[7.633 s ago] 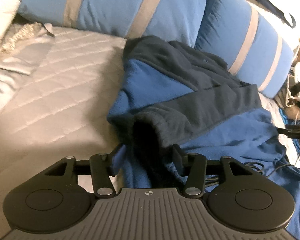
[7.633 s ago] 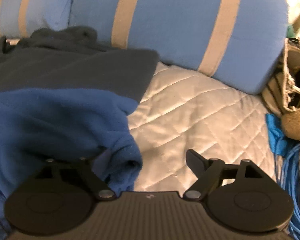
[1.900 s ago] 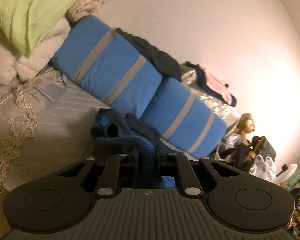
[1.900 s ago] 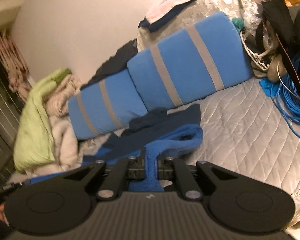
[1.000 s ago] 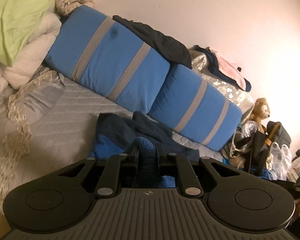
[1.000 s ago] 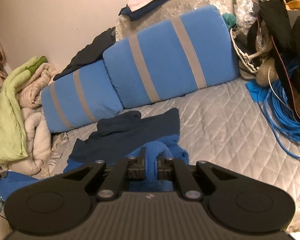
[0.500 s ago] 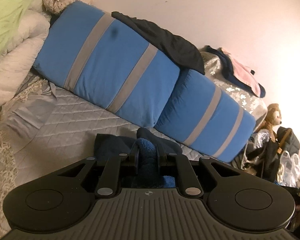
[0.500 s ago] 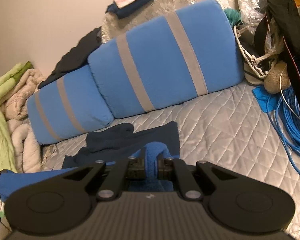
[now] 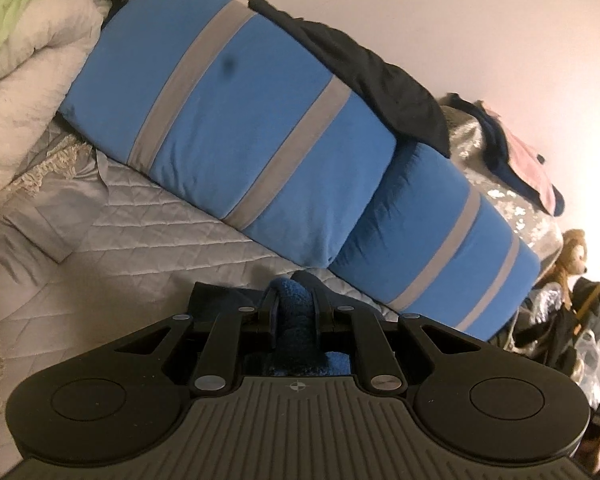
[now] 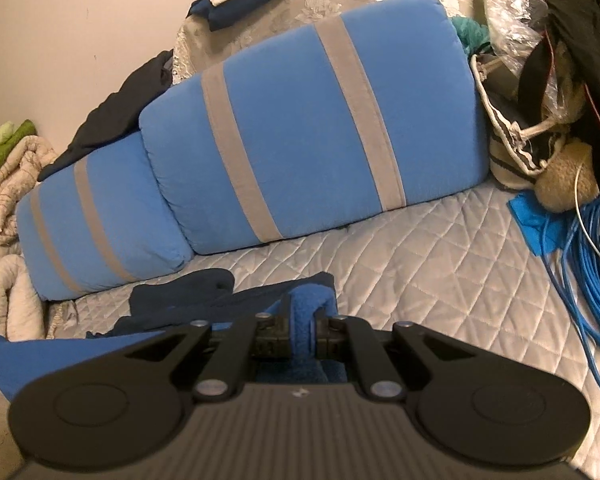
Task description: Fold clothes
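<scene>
A blue and navy fleece garment (image 10: pixel 188 292) lies on the quilted grey bedspread (image 10: pixel 440 280) in front of the striped blue cushions. My left gripper (image 9: pixel 295 307) is shut on a thick fold of its blue fleece (image 9: pixel 296 320); most of the garment is hidden under the gripper body, with a navy edge (image 9: pixel 216 294) showing. My right gripper (image 10: pixel 303 326) is shut on another blue fold of the fleece (image 10: pixel 306 304), and the navy part spreads to the left of it.
Two blue cushions with grey stripes (image 9: pixel 236 128) (image 10: pixel 312 128) lean against the wall, a dark garment (image 9: pixel 364 68) draped over them. Cream and green bedding (image 9: pixel 24 60) is piled on the left. Blue cable coils (image 10: pixel 592 264), bags and a plush toy (image 9: pixel 576 256) crowd the right.
Both grippers, still holding the fleece, have moved toward the cushions, which now look larger and closer. Less of the garment shows ahead of the left gripper.
</scene>
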`<state>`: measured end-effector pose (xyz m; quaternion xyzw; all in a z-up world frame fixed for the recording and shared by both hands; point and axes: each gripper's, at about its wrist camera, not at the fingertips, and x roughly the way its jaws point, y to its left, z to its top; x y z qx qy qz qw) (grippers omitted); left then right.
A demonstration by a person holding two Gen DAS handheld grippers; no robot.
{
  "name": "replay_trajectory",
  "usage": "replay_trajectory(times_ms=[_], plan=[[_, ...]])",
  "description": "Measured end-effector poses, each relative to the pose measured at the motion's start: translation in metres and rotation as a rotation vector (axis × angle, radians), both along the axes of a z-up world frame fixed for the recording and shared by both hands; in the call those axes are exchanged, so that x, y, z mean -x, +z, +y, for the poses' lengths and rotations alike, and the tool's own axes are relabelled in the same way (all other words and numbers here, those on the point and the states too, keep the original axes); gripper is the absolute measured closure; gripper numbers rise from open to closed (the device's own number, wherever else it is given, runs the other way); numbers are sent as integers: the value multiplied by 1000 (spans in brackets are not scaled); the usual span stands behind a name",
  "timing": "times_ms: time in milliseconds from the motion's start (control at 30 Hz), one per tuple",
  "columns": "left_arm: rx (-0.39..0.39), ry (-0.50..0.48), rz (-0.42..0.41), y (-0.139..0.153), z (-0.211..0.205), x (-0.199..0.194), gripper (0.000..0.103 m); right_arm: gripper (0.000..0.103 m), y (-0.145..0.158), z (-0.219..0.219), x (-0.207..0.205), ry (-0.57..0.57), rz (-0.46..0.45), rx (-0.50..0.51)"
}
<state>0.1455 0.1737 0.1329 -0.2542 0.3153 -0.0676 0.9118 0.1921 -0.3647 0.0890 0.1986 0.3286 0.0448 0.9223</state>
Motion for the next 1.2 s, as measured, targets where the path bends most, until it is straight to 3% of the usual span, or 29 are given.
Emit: replay_trajectory(times_ms=[433, 567, 700, 867, 1033, 1200], plan=[[26, 67, 112, -33, 3, -70, 87, 96, -30, 2, -64, -14, 49, 15], [94, 116, 165, -52, 13, -85, 87, 96, -42, 4, -83, -20, 64, 8], [105, 135, 195, -70, 17, -99, 87, 96, -58, 4, -100, -24, 80, -8], [90, 150, 220, -91, 19, -113, 87, 96, -78, 10, -121, -9, 88, 23], [15, 128, 224, -99, 15, -130, 87, 96, -95, 14, -139, -7, 101, 30], [21, 138, 233, -110, 17, -145, 87, 96, -105, 18, -154, -2, 105, 46]])
